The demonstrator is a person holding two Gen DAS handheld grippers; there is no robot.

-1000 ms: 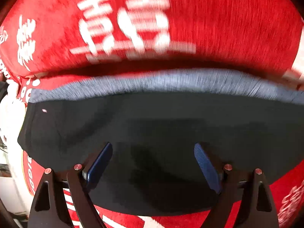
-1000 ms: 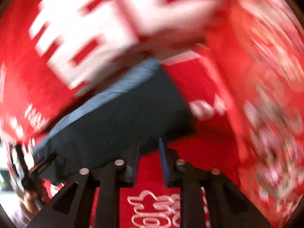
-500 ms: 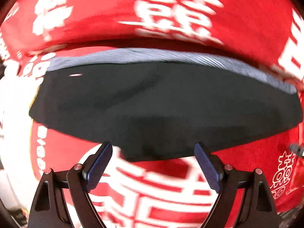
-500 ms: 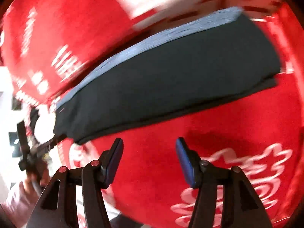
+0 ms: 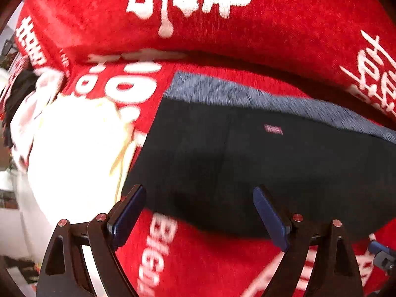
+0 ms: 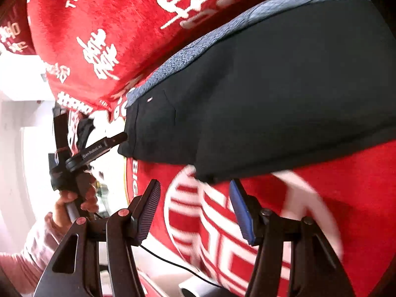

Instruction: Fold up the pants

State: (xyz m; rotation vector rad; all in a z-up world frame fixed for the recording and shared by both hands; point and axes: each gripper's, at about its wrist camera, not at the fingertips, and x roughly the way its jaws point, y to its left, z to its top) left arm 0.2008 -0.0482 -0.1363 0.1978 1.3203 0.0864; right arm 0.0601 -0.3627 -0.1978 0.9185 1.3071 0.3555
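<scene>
Pants lie as a dark folded bundle on the red printed blanket, grey waistband along the far edge. Nearest, the left gripper hangs over the bundle's near edge, fingers spread wide, empty. The right gripper stands just short of the near corner — fingers parted, nothing between them. For the next fold, judged advisable: pinch all layers at the corners together, lift evenly, lay edge to edge — smooth before letting go.
</scene>
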